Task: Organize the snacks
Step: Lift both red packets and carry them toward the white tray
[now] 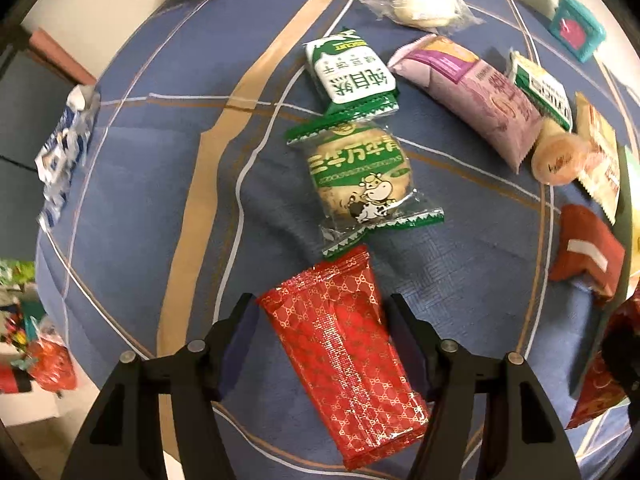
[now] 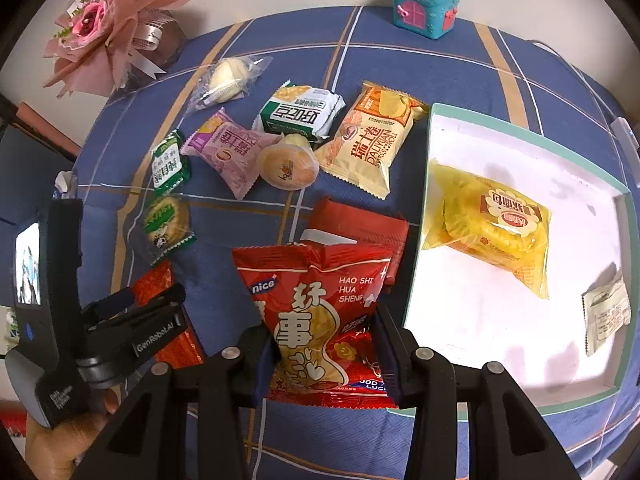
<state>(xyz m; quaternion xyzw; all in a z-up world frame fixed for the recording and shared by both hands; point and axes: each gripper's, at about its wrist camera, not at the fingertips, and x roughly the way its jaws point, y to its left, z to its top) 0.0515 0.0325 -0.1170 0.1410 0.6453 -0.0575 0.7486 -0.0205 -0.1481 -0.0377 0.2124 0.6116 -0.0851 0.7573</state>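
A blue cloth [image 1: 132, 208] crossed by white and tan lines covers the work surface, which stands against a pale wall; a pink bouquet [image 2: 100, 20] and a teal toy house [image 2: 425, 4] sit at its far edge. Left wrist view: the left gripper [image 1: 322, 312] points steeply down over a red patterned packet [image 1: 344, 364] that lies flat on the cloth between its fingers; the jaws stand apart on either side, and whether the pads touch the wrapper cannot be told. Beyond the packet lie a round cow-print biscuit [image 1: 362, 184], a green-and-white biscuit pack [image 1: 352, 74], a purple roll pack [image 1: 468, 96] and a clear-wrapped pastry [image 1: 420, 2]. Only this view shows a blue-and-white wrapper [image 1: 66, 148] at the left edge of the cloth. Right wrist view: the right gripper [image 2: 322, 336] is closed on a red peanut bag [image 2: 320, 320], whose sides are pinched between the pads, just beside a white tray with a teal rim [image 2: 520, 130]. Only this view shows the tray, which contains a yellow bread pack [image 2: 492, 228] and a small paper sachet [image 2: 606, 316], and a cream Swiss-roll pack [image 2: 376, 140] beside a round jelly cup [image 2: 290, 166]. The left gripper and the hand [image 2: 60, 440] holding it appear at lower left.
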